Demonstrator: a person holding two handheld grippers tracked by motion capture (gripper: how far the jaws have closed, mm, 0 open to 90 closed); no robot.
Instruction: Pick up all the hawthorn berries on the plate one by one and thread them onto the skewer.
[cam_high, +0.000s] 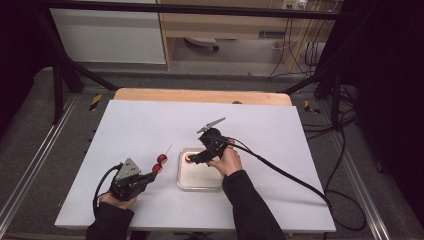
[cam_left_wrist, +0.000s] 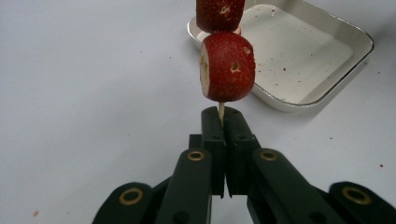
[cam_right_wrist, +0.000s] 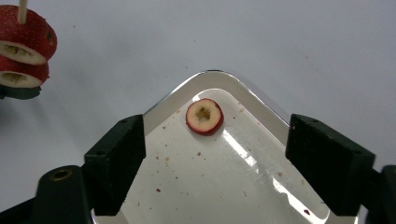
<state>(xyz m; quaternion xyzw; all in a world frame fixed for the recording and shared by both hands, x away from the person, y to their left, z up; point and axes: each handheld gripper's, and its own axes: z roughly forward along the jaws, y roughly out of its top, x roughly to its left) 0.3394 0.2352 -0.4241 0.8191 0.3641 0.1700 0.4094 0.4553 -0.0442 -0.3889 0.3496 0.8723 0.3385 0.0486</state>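
With two hawthorn slices (cam_left_wrist: 227, 65) threaded, my left hand-held gripper (cam_left_wrist: 223, 122) clamped the skewer (cam_left_wrist: 221, 112) while my right hand-held gripper (cam_right_wrist: 215, 149), jaws apart, approached the last slice (cam_right_wrist: 204, 116) in the tray (cam_right_wrist: 261, 105).

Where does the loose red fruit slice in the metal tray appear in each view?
High view: the fruit slice lies at the left end of the tray, just ahead of the open right gripper.
Left gripper view: a pale edge behind the skewered pieces may be it; I cannot tell.
Right gripper view: the slice lies in the tray's far corner, between the jaws.
Shared landmark: the tray.
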